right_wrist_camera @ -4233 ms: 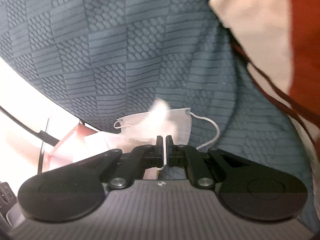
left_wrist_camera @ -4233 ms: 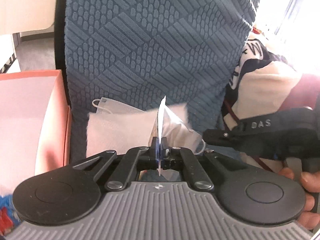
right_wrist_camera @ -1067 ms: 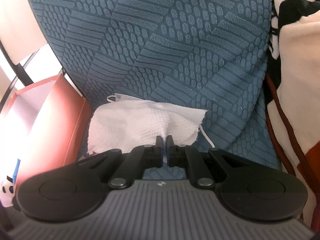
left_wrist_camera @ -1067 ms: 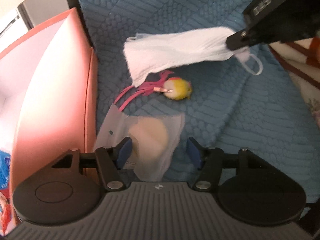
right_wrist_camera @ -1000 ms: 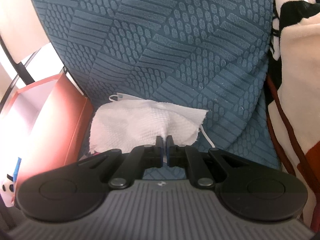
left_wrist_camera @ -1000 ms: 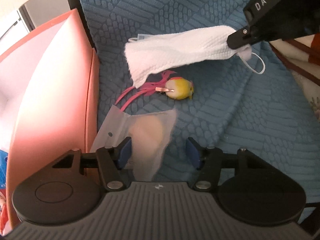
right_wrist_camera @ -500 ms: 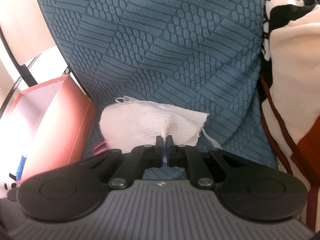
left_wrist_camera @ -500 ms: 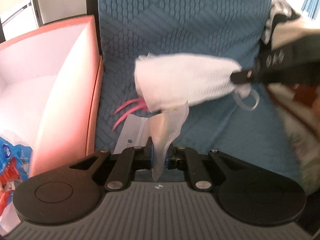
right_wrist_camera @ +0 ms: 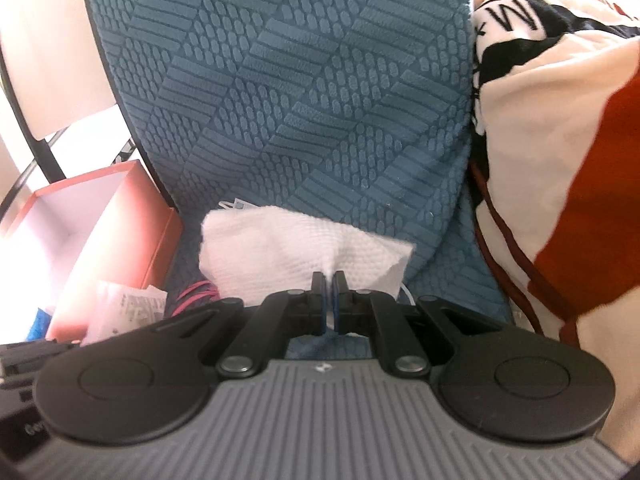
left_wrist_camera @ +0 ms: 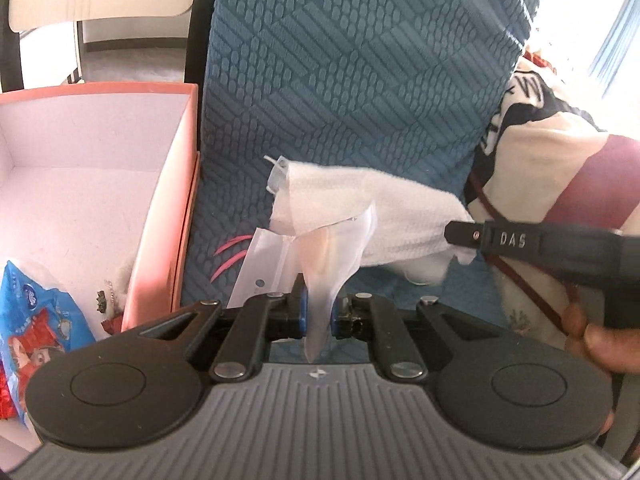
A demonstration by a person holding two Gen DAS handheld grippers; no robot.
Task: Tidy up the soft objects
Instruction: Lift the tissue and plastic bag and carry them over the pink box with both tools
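Observation:
My left gripper [left_wrist_camera: 319, 314] is shut on a clear plastic pouch [left_wrist_camera: 328, 256] with a beige pad inside, lifted off the blue seat. Beside it, my right gripper [left_wrist_camera: 460, 236] comes in from the right, shut on a white paper towel [left_wrist_camera: 360, 208] with a face mask [left_wrist_camera: 276, 176] behind it. In the right wrist view the right gripper [right_wrist_camera: 329, 300] pinches the white paper towel [right_wrist_camera: 288, 248] above the seat; the pouch [right_wrist_camera: 124, 308] shows at the lower left. Pink strands [left_wrist_camera: 230, 258] of a small toy peek out under the pouch.
An open orange box [left_wrist_camera: 176, 184] with a white inside stands left of the seat, holding a blue-and-red packet [left_wrist_camera: 32, 328]. A red, white and black blanket [right_wrist_camera: 560, 140] lies to the right. The blue textured seat back [left_wrist_camera: 360, 60] rises behind. A hand [left_wrist_camera: 608, 344] holds the right gripper.
My left gripper shut on the pouch and lifted it off the seat. The right gripper, still holding the towel, drifted lower and nearer; the yellow toy is now hidden behind the pouch.

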